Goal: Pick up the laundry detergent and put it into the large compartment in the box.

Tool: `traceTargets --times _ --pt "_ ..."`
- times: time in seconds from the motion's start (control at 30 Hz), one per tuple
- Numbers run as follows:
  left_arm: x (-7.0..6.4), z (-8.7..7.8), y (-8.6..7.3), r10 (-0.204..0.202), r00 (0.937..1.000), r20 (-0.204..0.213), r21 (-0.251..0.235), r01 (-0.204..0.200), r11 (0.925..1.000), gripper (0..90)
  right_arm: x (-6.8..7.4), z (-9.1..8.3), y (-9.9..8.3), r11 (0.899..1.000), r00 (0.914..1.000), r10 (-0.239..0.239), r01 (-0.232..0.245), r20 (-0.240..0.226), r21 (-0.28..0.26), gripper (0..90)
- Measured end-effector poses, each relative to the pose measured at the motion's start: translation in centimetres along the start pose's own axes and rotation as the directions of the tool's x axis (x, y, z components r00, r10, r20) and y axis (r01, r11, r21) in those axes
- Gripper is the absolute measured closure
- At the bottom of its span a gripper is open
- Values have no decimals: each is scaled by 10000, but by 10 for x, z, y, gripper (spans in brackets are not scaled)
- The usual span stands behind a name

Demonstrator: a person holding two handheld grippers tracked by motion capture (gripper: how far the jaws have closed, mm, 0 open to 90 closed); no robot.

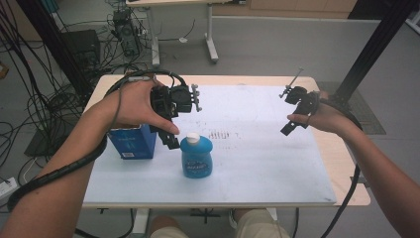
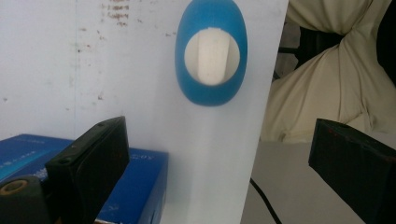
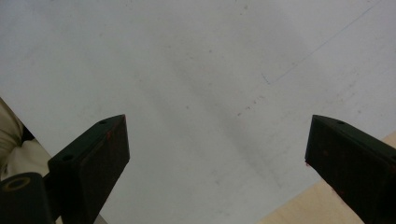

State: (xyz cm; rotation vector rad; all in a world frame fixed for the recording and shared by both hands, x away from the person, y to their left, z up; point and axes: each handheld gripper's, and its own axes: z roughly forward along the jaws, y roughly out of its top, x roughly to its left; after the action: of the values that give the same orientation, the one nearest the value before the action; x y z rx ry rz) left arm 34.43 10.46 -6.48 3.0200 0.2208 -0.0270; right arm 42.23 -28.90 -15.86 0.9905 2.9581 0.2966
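1. The blue box (image 1: 132, 141) stands at the left of the white mat (image 1: 257, 163) on the desk (image 1: 341, 158). Your left forearm passes over it, so keep that arm high enough not to knock it.
2. Your left gripper (image 1: 171, 136) hangs just above and left of the bottle (image 1: 196, 156), jaws wide apart and holding nothing. The likely step is a grasp on the bottle.
3. In the left gripper view the bottle (image 2: 211, 51) sits ahead of the jaws, off their centre line. Bring it midway between them before you descend.
4. Take the bottle below its white cap (image 1: 192, 137), across the narrow faces, and close slowly so it does not tip.
5. Your right gripper (image 1: 292, 124) hovers well apart over bare mat, jaws open and empty; hold it there.
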Motion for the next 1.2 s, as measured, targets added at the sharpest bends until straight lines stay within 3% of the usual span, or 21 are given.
traceTargets --times 0.53,1.2 --pt "4 7 20 309 9994 124 -105 -308 9995 57 1 0 -1 10000 10000 37 -37 -2 -48 65" --pt "4 11 33 434 9990 125 -91 -433 9990 56 1 -1 -3 10000 10000 24 -23 4 -76 65"
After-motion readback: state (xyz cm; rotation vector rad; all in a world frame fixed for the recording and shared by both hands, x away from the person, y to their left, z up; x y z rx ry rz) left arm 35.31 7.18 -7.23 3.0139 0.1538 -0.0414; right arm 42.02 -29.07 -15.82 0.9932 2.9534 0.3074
